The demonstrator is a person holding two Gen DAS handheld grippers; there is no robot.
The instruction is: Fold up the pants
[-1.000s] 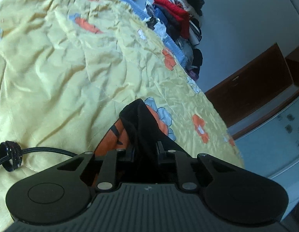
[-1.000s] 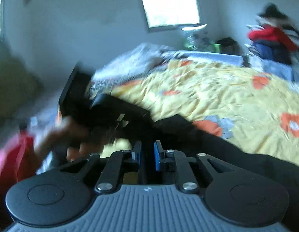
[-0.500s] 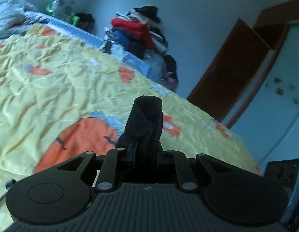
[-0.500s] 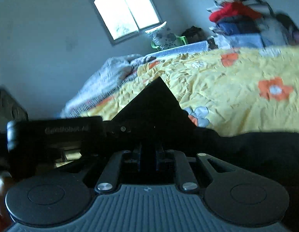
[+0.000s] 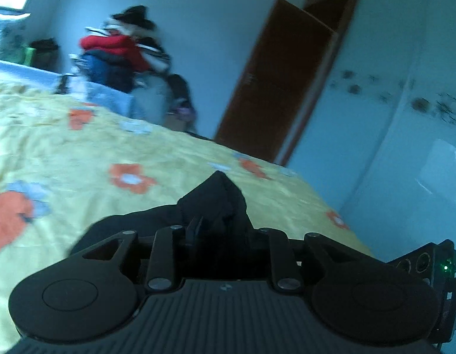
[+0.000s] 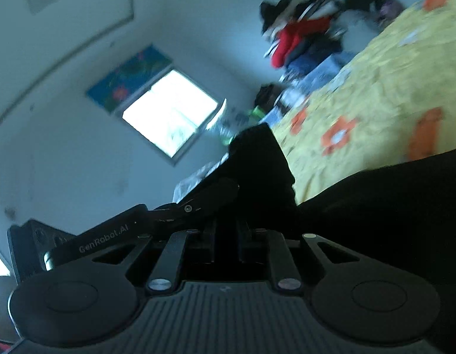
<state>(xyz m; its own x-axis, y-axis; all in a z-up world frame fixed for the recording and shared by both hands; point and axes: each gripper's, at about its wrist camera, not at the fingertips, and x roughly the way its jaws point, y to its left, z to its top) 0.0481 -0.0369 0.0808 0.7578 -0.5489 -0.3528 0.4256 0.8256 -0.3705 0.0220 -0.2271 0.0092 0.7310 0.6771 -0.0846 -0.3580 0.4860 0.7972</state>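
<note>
Left wrist view shows the left tongs [image 5: 219, 233] clamped on a bunched peak of the black pants [image 5: 216, 203], which stick up between the fingers above the bed [image 5: 80, 153] with its yellow flowered cover. Beyond the bed stand a blurred pile of clothes [image 5: 121, 53] and a brown door [image 5: 275, 79]. Right wrist view is tilted: the right tongs [image 6: 226, 236] are closed on another fold of the pants [image 6: 260, 165], whose dark cloth spreads to the right over the cover. The left tongs' body [image 6: 116, 233] lies just beside them, and a bright window [image 6: 169, 112] shows behind.
</note>
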